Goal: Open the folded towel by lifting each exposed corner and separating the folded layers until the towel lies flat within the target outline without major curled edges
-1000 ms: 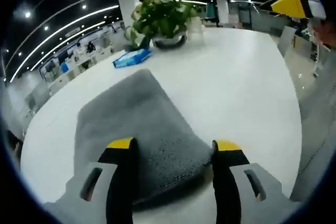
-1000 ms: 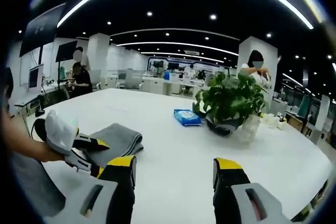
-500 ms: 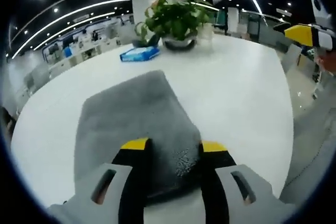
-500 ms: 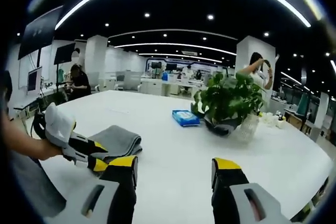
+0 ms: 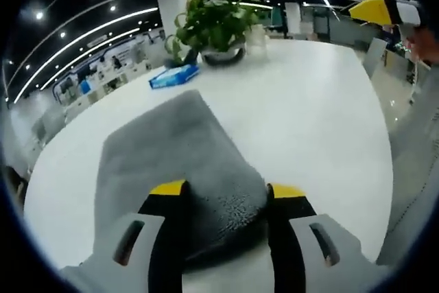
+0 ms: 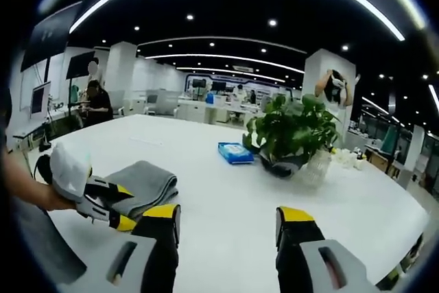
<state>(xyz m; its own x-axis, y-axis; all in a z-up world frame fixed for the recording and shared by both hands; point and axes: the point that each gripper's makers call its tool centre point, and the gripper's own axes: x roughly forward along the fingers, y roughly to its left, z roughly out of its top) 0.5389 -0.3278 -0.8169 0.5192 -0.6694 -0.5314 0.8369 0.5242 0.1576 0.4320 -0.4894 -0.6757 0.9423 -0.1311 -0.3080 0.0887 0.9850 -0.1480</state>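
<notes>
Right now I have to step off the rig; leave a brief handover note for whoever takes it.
Left gripper: jaws astride the near corner of the folded grey towel, not visibly clamped shut.
Right gripper: open, empty, raised over the white table.
The towel sits at the table's near edge, with a blue pack and potted plant beyond it.
Done: nothing unfolded yet.
Left: lift each corner, separate layers, lay flat.

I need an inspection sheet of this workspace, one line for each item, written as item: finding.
Surface: white table, mostly bare.
Job's things: grey towel, folded, near corner between the jaws; no target outline seen.
Clutter: potted plant, blue packet.
Grippers: left gripper closing on the towel corner, grip cannot be confirmed; right gripper open, holding nothing, above the table.
Cables: nothing seen.
Surroundings: open office, ceiling lights, people standing behind.
</notes>
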